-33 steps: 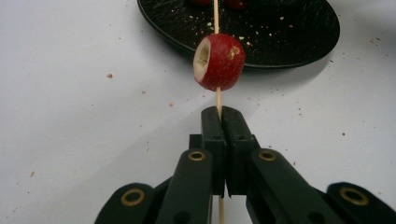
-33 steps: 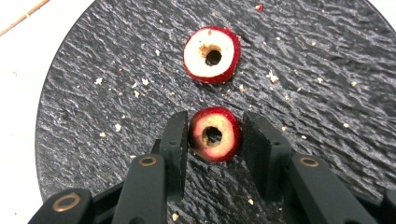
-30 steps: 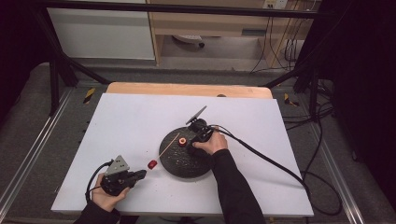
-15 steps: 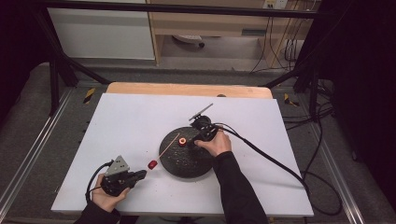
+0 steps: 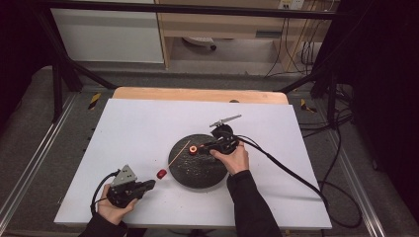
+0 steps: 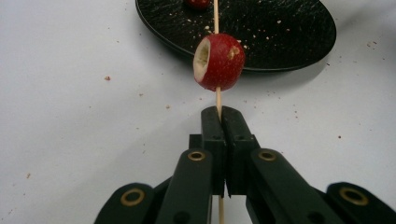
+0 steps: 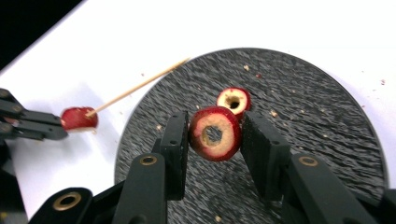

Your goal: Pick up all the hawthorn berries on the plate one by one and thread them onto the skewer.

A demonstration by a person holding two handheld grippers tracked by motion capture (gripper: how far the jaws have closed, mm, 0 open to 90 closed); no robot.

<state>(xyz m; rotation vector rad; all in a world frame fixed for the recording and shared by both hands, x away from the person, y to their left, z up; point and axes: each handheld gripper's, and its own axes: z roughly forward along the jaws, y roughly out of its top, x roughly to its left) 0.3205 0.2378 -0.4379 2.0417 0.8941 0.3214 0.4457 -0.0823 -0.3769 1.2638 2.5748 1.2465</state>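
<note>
My left gripper (image 5: 149,184) (image 6: 219,112) rests at the table's front left, shut on the near end of a thin wooden skewer (image 5: 179,153) (image 6: 216,16). A red cored fruit piece (image 5: 161,173) (image 6: 219,60) is threaded on the skewer just past the jaws. The skewer's far end reaches over a black round plate (image 5: 197,173) (image 6: 280,28). My right gripper (image 5: 196,149) (image 7: 215,122) hovers over that plate (image 7: 317,140), shut on a second red cored piece (image 5: 193,149) (image 7: 215,140). A third piece (image 7: 233,100) lies on the plate behind it.
The white tabletop (image 5: 148,128) carries scattered crumbs around the plate. A wooden edge (image 5: 197,94) runs along the back. The right gripper's black cable (image 5: 286,170) trails off the right side. Dark metal frame bars stand on both sides.
My right hand has shifted a little to the right and risen slightly, with the red piece still between its jaws. The left gripper and skewer have stayed put.
</note>
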